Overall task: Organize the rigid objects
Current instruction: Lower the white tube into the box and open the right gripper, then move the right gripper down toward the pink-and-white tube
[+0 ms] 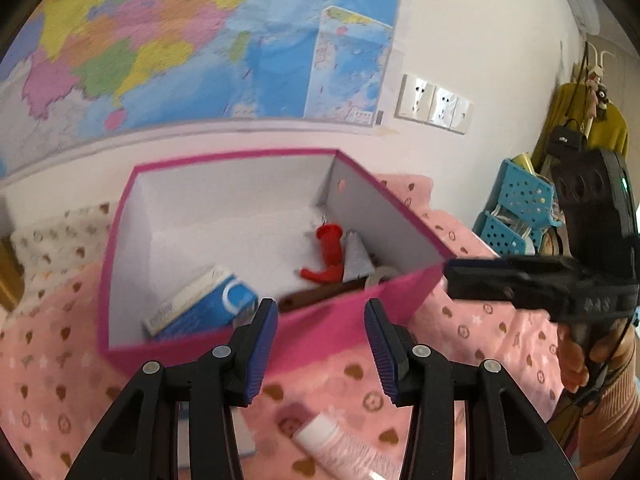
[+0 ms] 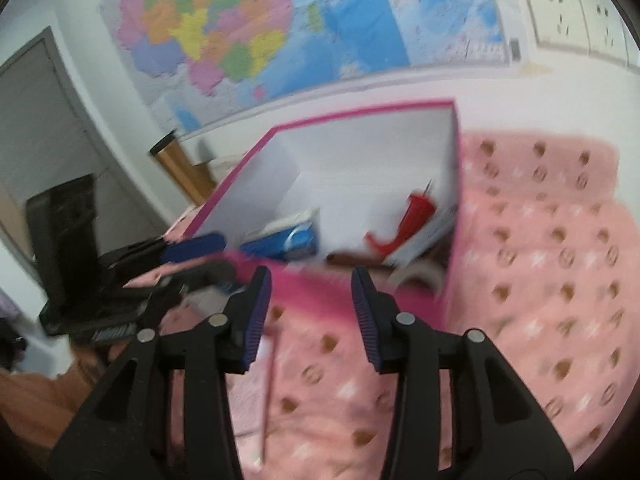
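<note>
A pink box (image 1: 332,322) with a white inside stands open on the pink blanket. In it lie a blue and white carton (image 1: 204,304), a red plastic piece (image 1: 329,254), a grey cone (image 1: 356,256), a brown stick (image 1: 320,296) and a tape roll (image 1: 378,276). My left gripper (image 1: 320,344) is open and empty just before the box's near wall. My right gripper (image 2: 312,312) is open and empty before the same box (image 2: 320,296); it shows from the side in the left wrist view (image 1: 480,280). A white tube (image 1: 340,448) lies on the blanket below my left gripper.
A pink patterned blanket (image 2: 540,280) covers the surface. A map (image 1: 160,40) hangs on the wall behind. Blue perforated baskets (image 1: 516,212) stand at the right. A thin stick (image 2: 270,396) lies on the blanket near my right gripper. Wall sockets (image 1: 434,104) sit right of the map.
</note>
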